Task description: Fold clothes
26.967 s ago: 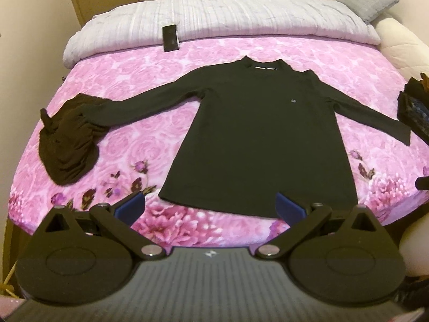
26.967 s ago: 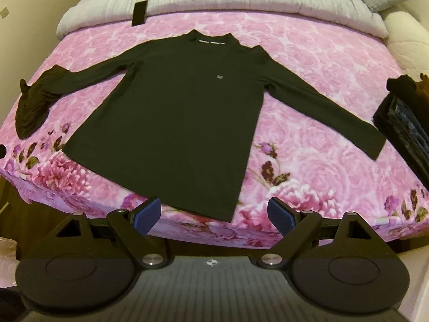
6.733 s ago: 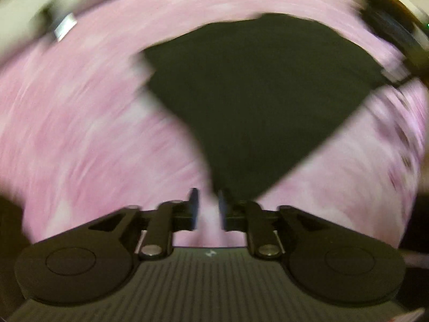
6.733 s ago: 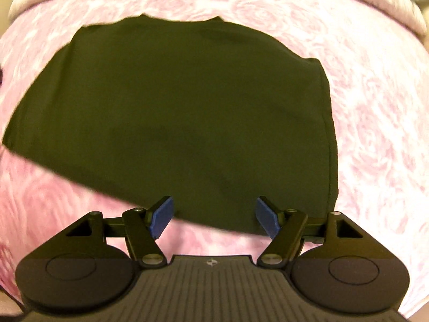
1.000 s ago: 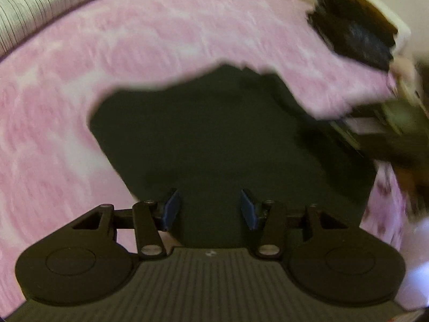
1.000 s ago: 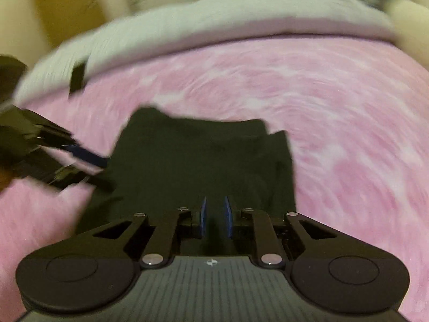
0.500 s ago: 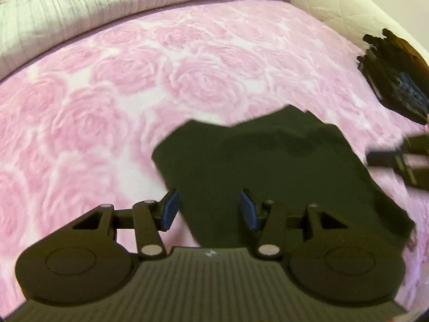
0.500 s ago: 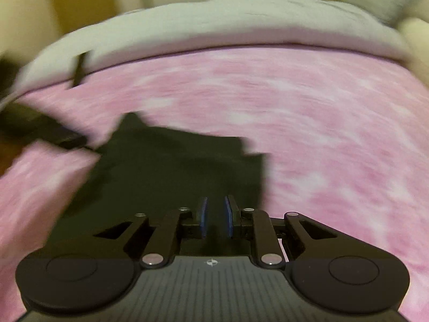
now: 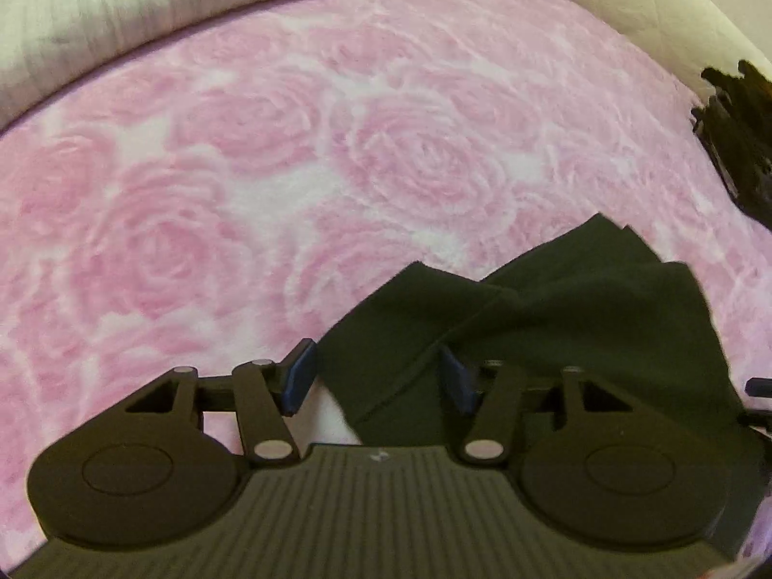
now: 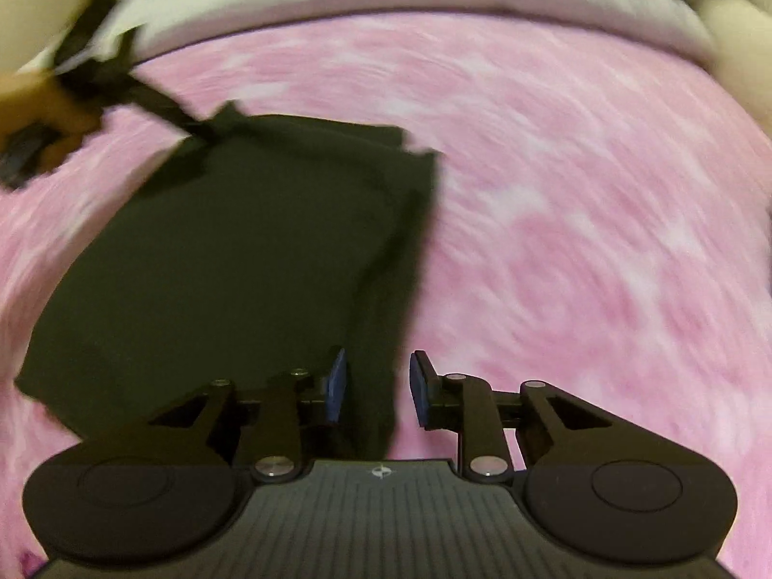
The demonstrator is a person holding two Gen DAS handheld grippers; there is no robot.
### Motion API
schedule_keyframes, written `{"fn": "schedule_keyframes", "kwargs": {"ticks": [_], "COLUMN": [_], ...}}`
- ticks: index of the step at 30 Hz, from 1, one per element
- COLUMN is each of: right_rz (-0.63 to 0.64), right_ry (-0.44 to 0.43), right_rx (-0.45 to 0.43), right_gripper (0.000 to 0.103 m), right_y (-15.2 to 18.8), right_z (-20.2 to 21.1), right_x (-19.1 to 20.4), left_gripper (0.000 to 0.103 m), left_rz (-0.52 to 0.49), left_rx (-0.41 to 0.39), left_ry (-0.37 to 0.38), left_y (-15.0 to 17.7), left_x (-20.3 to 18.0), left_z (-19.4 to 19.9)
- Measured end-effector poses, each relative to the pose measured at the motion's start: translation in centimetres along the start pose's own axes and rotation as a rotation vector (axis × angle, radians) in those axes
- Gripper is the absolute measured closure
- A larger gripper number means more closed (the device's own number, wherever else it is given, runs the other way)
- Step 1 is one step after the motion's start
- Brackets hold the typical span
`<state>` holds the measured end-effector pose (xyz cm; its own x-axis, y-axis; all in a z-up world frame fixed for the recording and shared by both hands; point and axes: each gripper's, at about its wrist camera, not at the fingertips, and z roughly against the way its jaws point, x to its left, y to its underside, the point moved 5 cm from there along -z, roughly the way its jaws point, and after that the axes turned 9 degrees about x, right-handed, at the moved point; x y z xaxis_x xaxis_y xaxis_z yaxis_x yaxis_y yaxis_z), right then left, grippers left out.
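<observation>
**Now folded small, the black top lay under both claws**

Earlier the black top (image 9: pixel 579 318) had lain spread flat on the bed with both sleeves out; by this moment it was a compact folded bundle on the pink rose-patterned bedspread (image 9: pixel 241 193). A second before, the right claw (image 10: pixel 377 388) had its blue pads nearly together; its jaws had just been opening, and they stood a modest way apart. The near right edge of the folded top ran down between them, but the pads did not press on it, so the grip was released. That view was blurred.

The left claw (image 9: pixel 377 379) was about as wide as a second before, parted roughly halfway. The near left corner of the top lay between its pads, with a folded edge running up through the gap; the cloth looked to rest on the bedspread rather than be pinched, so this claw too held nothing.

From the right wrist view, the left claw (image 10: pixel 193 125) appeared as a blur at the top's far left corner. A dark pile of clothes (image 9: pixel 738 144) sat at the bed's right edge, and a pale grey duvet (image 9: pixel 144 5) lay across the head.
</observation>
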<state>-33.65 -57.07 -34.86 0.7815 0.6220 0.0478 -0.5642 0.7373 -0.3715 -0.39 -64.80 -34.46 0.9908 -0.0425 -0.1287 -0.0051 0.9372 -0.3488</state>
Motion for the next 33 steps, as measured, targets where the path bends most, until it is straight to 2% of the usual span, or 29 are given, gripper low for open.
{"fn": "schedule_keyframes", "kwargs": {"ticks": [3, 5, 7, 9, 11, 12, 15, 19, 20, 22, 25, 28, 30, 32, 33], "right_rz": [0.018, 0.057, 0.106, 0.114, 0.096, 0.087, 0.023, -0.104, -0.115, -0.118, -0.046, 0.046, 0.128, 0.181, 0.203], "right_ry": [0.0, -0.049, -0.088, -0.1, -0.095, -0.09, -0.031, -0.02, -0.022, -0.036, -0.064, -0.114, -0.078, 0.0, 0.046], "right_rx": [-0.048, -0.07, -0.063, -0.016, 0.031, 0.027, 0.034, 0.011, 0.006, 0.0, -0.026, -0.063, -0.095, -0.114, -0.115], "right_gripper": [0.077, 0.077, 0.078, 0.078, 0.081, 0.081, 0.077, 0.068, 0.066, 0.052, 0.052, 0.054, 0.053, 0.038, 0.025], "right_y": [0.2, 0.1, 0.3, 1.0, 1.4, 1.5, 1.4, 1.9, 2.1, 2.5, 3.3, 3.4, 2.9, 2.1, 1.7], "right_z": [2.5, 3.0, 2.4, 0.8, -0.7, -0.4, 1.4, 4.2, 4.8, 5.6, 5.8, 4.4, 3.3, 1.7, 0.8], "right_x": [1.0, 2.6, 3.9, 4.2, 3.7, 3.3, 2.5, 3.2, 4.3, 7.3, 13.6, 19.6, 22.8, 24.7, 25.4], "left_gripper": [0.057, 0.057, 0.057, 0.057, 0.056, 0.056, 0.055, 0.055, 0.055, 0.054, 0.053, 0.053, 0.052, 0.051, 0.051], "left_rz": [-0.024, -0.041, -0.052, -0.039, -0.031, -0.016, 0.049, 0.067, 0.074, 0.044, -0.013, -0.055, -0.077, -0.09, -0.085], "left_rx": [-0.023, -0.023, -0.012, 0.037, 0.067, 0.066, 0.053, 0.053, 0.057, 0.06, 0.066, 0.075, 0.071, 0.066, 0.064], "left_ry": [0.004, 0.036, 0.066, 0.078, 0.069, 0.065, 0.068, 0.062, 0.053, 0.023, -0.018, -0.023, -0.024, -0.024, -0.022], "left_y": [2.1, 4.3, 6.5, 8.9, 10.6, 10.9, 10.7, 11.4, 11.9, 13.0, 14.9, 16.8, 17.8, 18.8, 19.3], "left_x": [-1.1, -2.6, -4.1, -5.4, -6.0, -5.9, -5.1, -3.6, -3.1, -2.2, -1.1, -0.2, 0.4, 1.1, 1.5], "left_z": [2.7, 3.8, 4.4, 3.4, 2.3, 2.2, 3.0, 5.4, 5.9, 6.9, 8.3, 9.2, 9.7, 10.1, 10.3]}}
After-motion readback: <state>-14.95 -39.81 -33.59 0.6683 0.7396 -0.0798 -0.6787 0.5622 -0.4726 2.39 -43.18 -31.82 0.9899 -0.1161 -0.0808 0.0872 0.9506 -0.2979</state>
